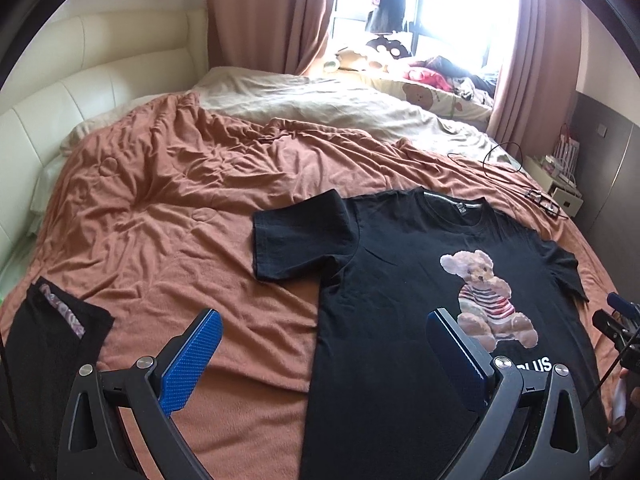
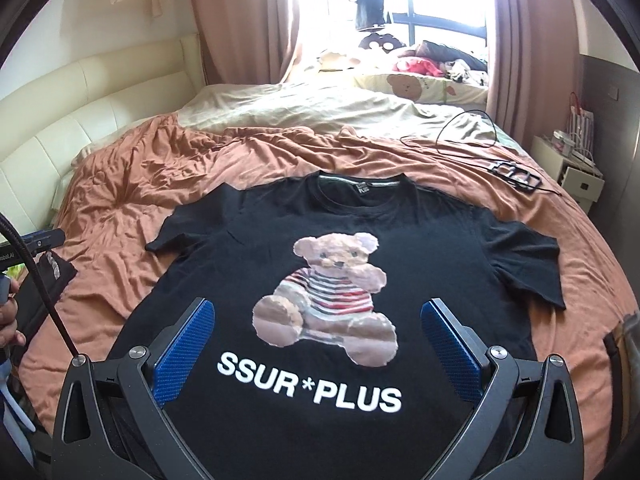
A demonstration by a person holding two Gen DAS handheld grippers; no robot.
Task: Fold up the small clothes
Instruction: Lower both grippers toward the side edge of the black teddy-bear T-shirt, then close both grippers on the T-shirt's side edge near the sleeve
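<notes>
Left claw (image 1: 324,356): blue-padded fingers (image 1: 190,364) spread wide, nothing between them, held above the bed. Below the gap lies the rust-coloured blanket (image 1: 160,208) together with the near side edge of the black T-shirt (image 1: 392,288); the claw's right-side finger overlaps the shirt's body, its left-side finger is over bare blanket. Ahead of the claw the shirt's sleeve lies flat on the blanket, pointing to the claw's left. To the far left of this claw, at the bed's near edge, lies a second dark garment (image 1: 52,344) with a patterned strip showing; whether it is folded cannot be told. Right claw (image 2: 318,350): fingers likewise spread wide and empty, poised above the lower chest of the same T-shirt, with the white "SSUR*PLUS" lettering (image 2: 308,380) directly between and below the finger pads and the teddy-bear print (image 2: 328,300) just ahead of them. The shirt lies front up, spread flat, collar away from the claw, both sleeves extended to either side, not yet folded. At the left edge of the right wrist view, part of the left claw's body and a hand (image 2: 8,316) are visible. Beyond the collar the blanket is heavily creased; farther on lies a beige sheet (image 2: 320,108). Ahead and to the right of the right claw, a black cable (image 2: 460,136) and a small black frame-like object (image 2: 516,176) rest on the bed. A cream headboard (image 2: 80,120) stands to the left, pink curtains (image 2: 240,20) and a bright window at the far end.
</notes>
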